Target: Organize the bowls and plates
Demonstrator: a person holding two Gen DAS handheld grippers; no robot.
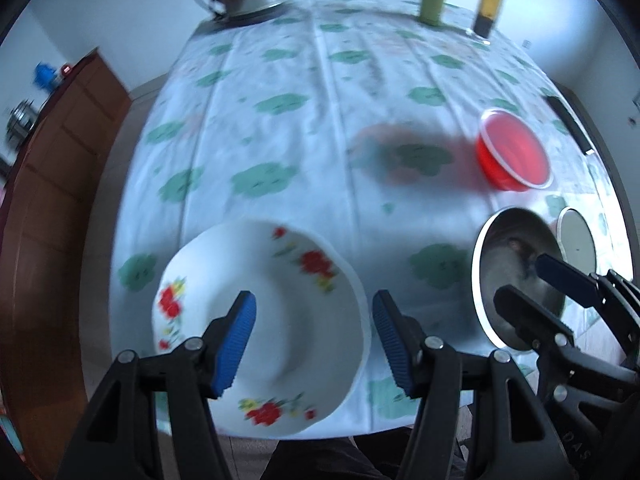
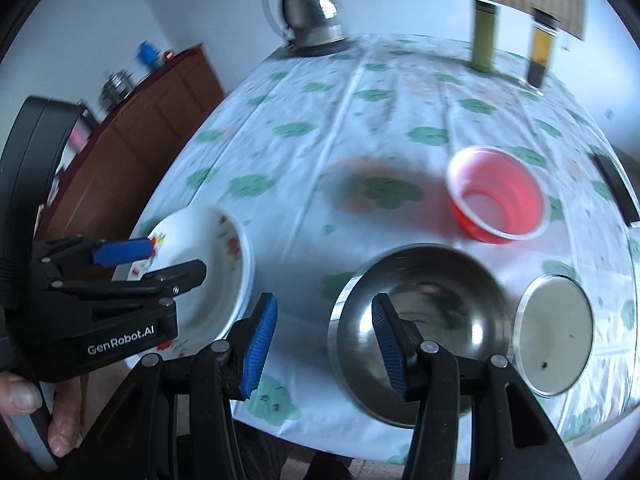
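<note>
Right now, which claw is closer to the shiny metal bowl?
The right claw. It hangs just over the metal bowl, one finger across the near rim. The left claw is off to the side, over the white flowered bowl.

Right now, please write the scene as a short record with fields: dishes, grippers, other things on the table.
dishes: white flowered bowl; steel bowl; red plastic bowl; small round plate
left gripper: open above the flowered bowl
right gripper: open above the steel bowl's near rim
other: kettle, two bottles at far edge
surface: flowered tablecloth
</note>
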